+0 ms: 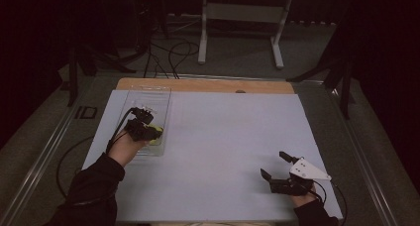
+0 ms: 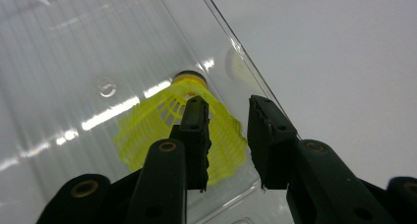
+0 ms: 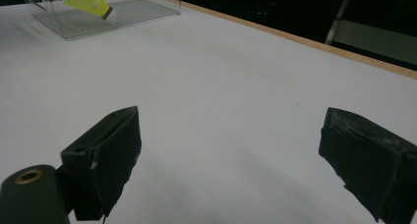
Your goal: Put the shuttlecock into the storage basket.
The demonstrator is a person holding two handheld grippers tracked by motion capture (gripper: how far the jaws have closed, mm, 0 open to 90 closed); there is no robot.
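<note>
White table (image 1: 223,137), dark room, clear tray (image 1: 148,94)

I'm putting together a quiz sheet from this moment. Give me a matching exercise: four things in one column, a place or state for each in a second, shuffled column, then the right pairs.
Things:
1. yellow shuttlecock
2. clear plastic box
3. left gripper
4. right gripper

Places or states:
A. open wide, over bare white table
B. inside the box
C. at the table's far left
D. jaws parted, reaching into the box at the shuttlecock's skirt

Pairs: 1-B, 2-C, 3-D, 4-A
</note>
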